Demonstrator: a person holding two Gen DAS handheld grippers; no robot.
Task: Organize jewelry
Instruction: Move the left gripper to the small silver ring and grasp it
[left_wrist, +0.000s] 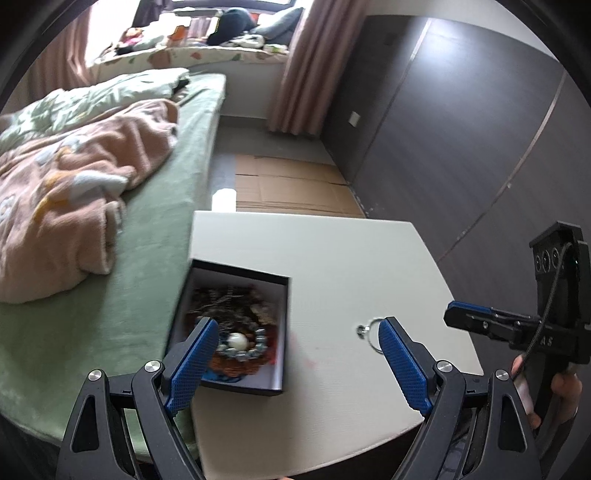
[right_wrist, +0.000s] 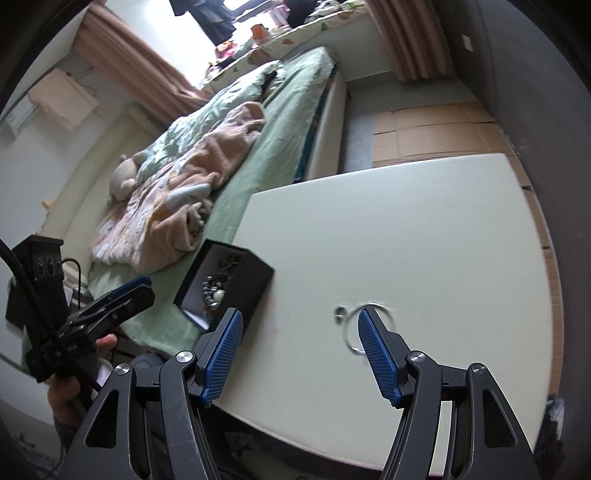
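Both grippers are held above the table with jaws apart and nothing between them: left gripper (left_wrist: 297, 339) wide, right gripper (right_wrist: 301, 330) moderately open.

A thin silver bangle (right_wrist: 364, 325) and small silver ring (right_wrist: 339, 312) lie loose on the white rectangular table (right_wrist: 424, 229), well apart from the black open jewelry box (left_wrist: 236, 328), which is already filled with beads.

Step judged: pickup of the loose pieces. A low, flat pinch will be required.

A green-covered bed (left_wrist: 155, 229) stands beside the table; cardboard sheets (left_wrist: 291, 188) lie on the floor.

Both wrist cameras looked steeply down along their fingers, close over the counter (left_wrist: 332, 258); both views shared the open box (right_wrist: 255, 284), the ring (left_wrist: 361, 329) and the bed (right_wrist: 295, 122).
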